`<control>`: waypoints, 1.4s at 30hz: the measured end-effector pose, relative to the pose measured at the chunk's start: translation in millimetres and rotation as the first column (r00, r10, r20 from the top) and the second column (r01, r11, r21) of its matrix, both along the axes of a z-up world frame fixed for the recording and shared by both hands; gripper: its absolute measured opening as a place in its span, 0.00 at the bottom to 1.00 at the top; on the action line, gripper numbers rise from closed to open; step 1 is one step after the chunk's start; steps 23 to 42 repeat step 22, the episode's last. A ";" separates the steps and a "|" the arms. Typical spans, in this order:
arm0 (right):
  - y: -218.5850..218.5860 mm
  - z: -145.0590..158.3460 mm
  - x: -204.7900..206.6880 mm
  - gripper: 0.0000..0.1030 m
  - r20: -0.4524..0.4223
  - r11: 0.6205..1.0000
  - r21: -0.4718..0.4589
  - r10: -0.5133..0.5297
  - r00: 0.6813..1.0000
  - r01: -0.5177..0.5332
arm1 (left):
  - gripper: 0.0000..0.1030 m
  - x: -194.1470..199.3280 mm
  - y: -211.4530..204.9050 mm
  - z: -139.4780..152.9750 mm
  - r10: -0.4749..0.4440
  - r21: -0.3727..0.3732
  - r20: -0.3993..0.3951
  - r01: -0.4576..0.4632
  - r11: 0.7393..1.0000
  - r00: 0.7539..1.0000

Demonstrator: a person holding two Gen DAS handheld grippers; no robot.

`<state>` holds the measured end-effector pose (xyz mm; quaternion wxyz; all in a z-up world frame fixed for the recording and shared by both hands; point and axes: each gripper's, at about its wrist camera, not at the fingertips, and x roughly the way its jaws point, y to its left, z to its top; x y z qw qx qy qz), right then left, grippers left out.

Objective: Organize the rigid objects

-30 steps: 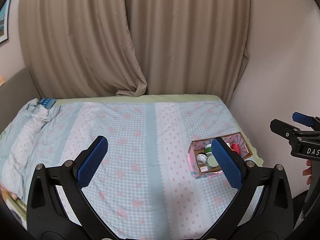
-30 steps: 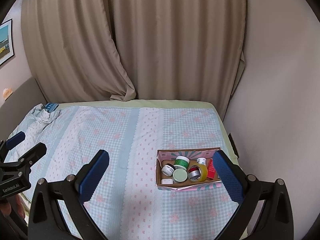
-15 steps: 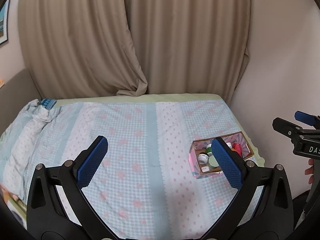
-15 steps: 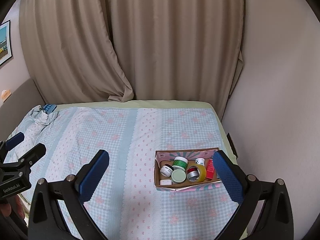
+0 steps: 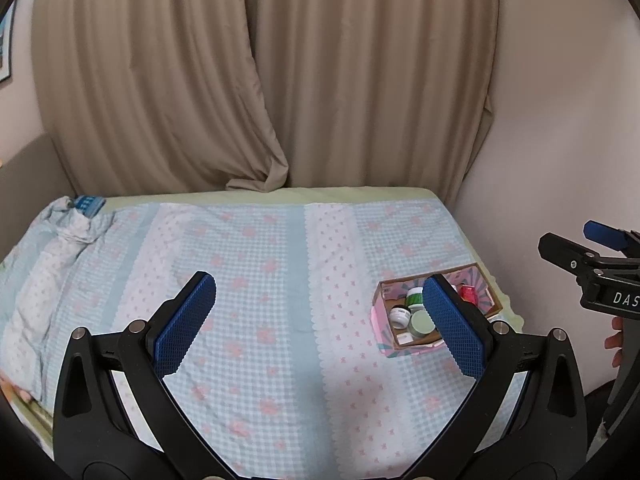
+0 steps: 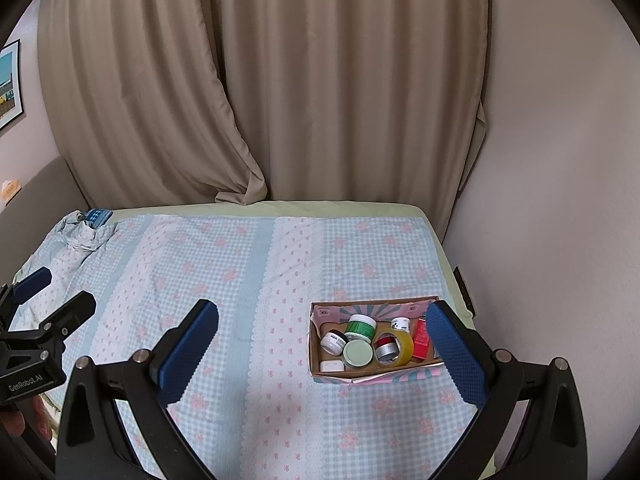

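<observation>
A small cardboard box with a pink patterned outside sits on the bed near its right edge. Inside lie a green-lidded jar, a pale green lid, a small white jar, a roll of yellow tape, a red item and a few other small containers. My right gripper hangs open above the bed, with the box by its right finger. My left gripper is open too, held high over the bed's middle. Neither holds anything.
The bed has a blue and pink checked cover, bunched at the far left around a small blue item. Beige curtains hang behind it; a wall stands close on the right. A person's fingers hold the right gripper.
Both grippers have drifted slightly back and up, so the box sits a little farther away in each view. Jaws stay open; nothing was picked up or moved.
</observation>
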<state>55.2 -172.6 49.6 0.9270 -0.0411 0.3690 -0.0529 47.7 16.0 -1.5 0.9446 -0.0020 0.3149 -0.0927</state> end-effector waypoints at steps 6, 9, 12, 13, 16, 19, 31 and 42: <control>1.9 -1.5 0.3 1.00 0.006 1.000 -0.006 -0.005 1.000 0.005 | 1.00 -1.6 -3.3 4.6 0.027 0.075 0.048 -0.031 0.997 0.998; 2.3 -1.0 2.0 1.00 0.009 1.000 -0.009 -0.007 1.000 0.007 | 1.00 -6.7 -4.0 9.6 0.036 0.076 0.093 -0.043 0.996 0.995; 2.5 0.0 3.9 1.00 0.016 1.000 -0.009 -0.009 1.000 0.009 | 1.00 -9.0 -4.7 13.2 0.016 0.057 0.119 -0.023 0.998 0.993; 2.5 -0.3 5.5 1.00 0.017 1.000 -0.010 -0.010 1.000 0.010 | 1.00 -9.6 -5.1 13.1 0.007 0.053 0.121 -0.013 0.999 0.993; 3.7 -2.0 9.4 1.00 0.015 1.000 -0.013 -0.009 1.000 0.009 | 1.00 -7.5 -7.1 12.5 -0.001 0.059 0.125 -0.007 0.998 0.992; 5.3 -3.6 12.9 1.00 0.012 1.000 -0.013 -0.011 1.000 0.011 | 1.00 -4.4 -9.4 8.9 -0.004 0.073 0.124 -0.005 0.997 0.992; 5.9 -7.1 18.2 1.00 0.000 1.000 -0.012 -0.016 1.000 0.016 | 1.00 2.3 -9.0 3.9 -0.008 0.071 0.105 0.000 0.998 0.994; 5.9 -7.1 18.2 1.00 0.000 1.000 -0.012 -0.016 1.000 0.016 | 1.00 2.3 -9.0 3.9 -0.008 0.071 0.105 0.000 0.998 0.994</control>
